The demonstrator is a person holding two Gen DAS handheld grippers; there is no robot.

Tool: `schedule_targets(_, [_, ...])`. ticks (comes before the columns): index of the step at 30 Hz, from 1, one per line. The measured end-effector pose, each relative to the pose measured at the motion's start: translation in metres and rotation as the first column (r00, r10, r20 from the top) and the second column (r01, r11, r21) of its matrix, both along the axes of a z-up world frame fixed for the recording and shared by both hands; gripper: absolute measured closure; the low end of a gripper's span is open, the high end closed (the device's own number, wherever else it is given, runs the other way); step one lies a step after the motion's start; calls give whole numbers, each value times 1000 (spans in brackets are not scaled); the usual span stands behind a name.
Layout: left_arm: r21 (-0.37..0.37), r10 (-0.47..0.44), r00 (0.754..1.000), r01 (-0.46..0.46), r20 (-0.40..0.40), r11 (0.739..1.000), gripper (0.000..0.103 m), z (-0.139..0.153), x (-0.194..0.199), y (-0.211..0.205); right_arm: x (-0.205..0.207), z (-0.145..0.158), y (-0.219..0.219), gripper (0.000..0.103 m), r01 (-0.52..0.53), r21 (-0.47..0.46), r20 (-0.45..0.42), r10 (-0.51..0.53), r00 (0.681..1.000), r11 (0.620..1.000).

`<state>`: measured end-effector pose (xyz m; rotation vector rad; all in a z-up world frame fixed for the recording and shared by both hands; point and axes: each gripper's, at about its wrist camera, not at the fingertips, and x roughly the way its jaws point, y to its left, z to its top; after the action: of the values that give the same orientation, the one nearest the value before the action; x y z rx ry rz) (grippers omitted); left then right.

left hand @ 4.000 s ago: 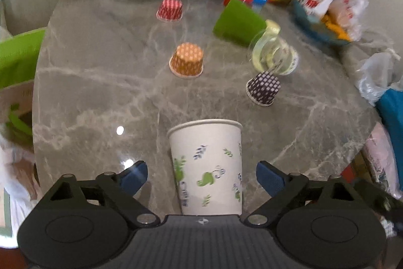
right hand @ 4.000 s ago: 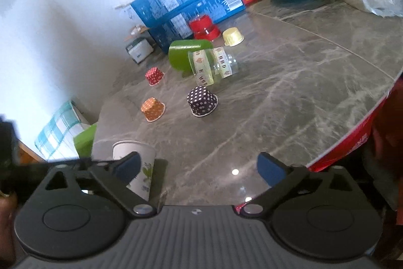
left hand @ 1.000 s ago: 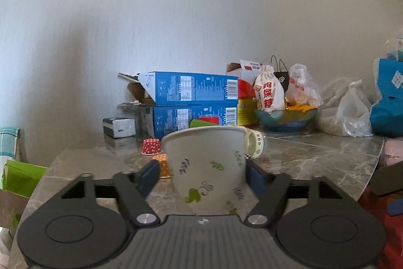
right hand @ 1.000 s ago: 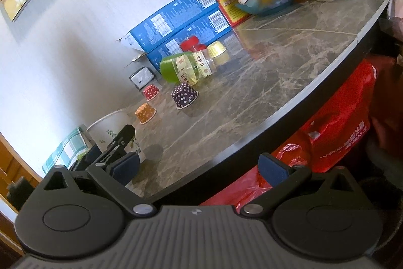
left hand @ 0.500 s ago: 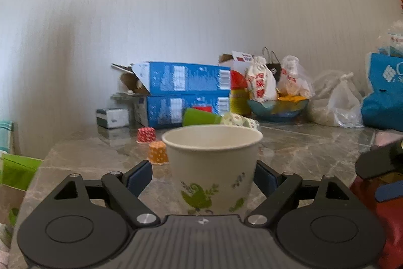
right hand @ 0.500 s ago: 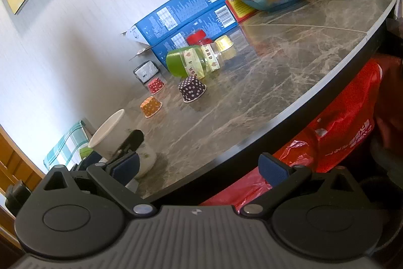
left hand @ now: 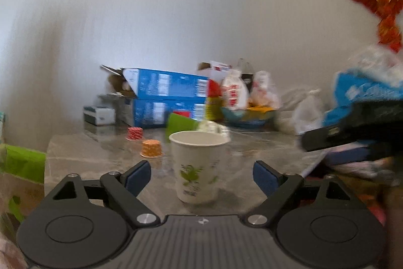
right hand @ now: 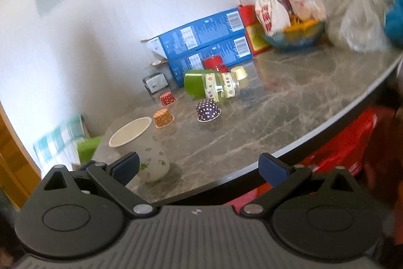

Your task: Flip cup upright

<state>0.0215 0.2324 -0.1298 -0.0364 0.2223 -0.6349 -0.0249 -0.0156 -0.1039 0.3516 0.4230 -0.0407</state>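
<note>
A white paper cup with green leaf prints (left hand: 197,165) stands upright, mouth up, near the front edge of the grey marble table (left hand: 100,150). My left gripper (left hand: 201,177) is open, its blue pads apart on either side of the cup without touching it. The cup also shows at the lower left of the right wrist view (right hand: 141,148). My right gripper (right hand: 199,167) is open and empty, held off the table's front edge.
Small patterned cups stand upside down on the table: orange (right hand: 163,117), red (right hand: 167,98), dark dotted (right hand: 207,110). A green cup (right hand: 195,85) and a clear jar (right hand: 221,86) lie on their sides. Blue boxes (right hand: 201,42), a bowl and bags line the back.
My left gripper turned the cup upright, set it on the table, then opened and drew back from it. The right gripper stayed open off the table edge.
</note>
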Motion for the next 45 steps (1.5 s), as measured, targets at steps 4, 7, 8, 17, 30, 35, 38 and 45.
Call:
schedule_targets(4, [71,106,985,-97,-132,993,0,41,-6,18,-11,19,14,1,-16,-44,11,16,1000,999])
schedule_targets(7, [115,143,958,-118,-248,986,0,66,3,27,-13,31,19,1,-36,-36,-20,35,999,999])
schedule_targets(8, [130,142,948,-109,-285,986,0,72,7,28,-12,35,22,1,-37,-46,-37,35,999,998])
schedule_targets(17, [172,110,954,-63,-278,983,0,104,-15,29,-26,62,46,1,-65,-123,-79,55,995,990])
schedule_targets(30, [162,112,964,-74,-239,984,0,100,-35,35,-49,63,56,1,-63,-136,-47,57,997,989])
schedule_targets(35, [159,116,966,-80,-231,984,0,103,-36,36,-53,65,53,1,-56,-152,-38,51,998,987])
schedule_targets(38, [158,119,965,-83,-234,984,0,101,-37,36,-55,63,53,1,-60,-158,-42,54,998,986])
schedule_targets(45, [174,136,960,-94,-246,980,0,95,-35,36,-57,58,50,1,-64,-152,-48,57,997,986])
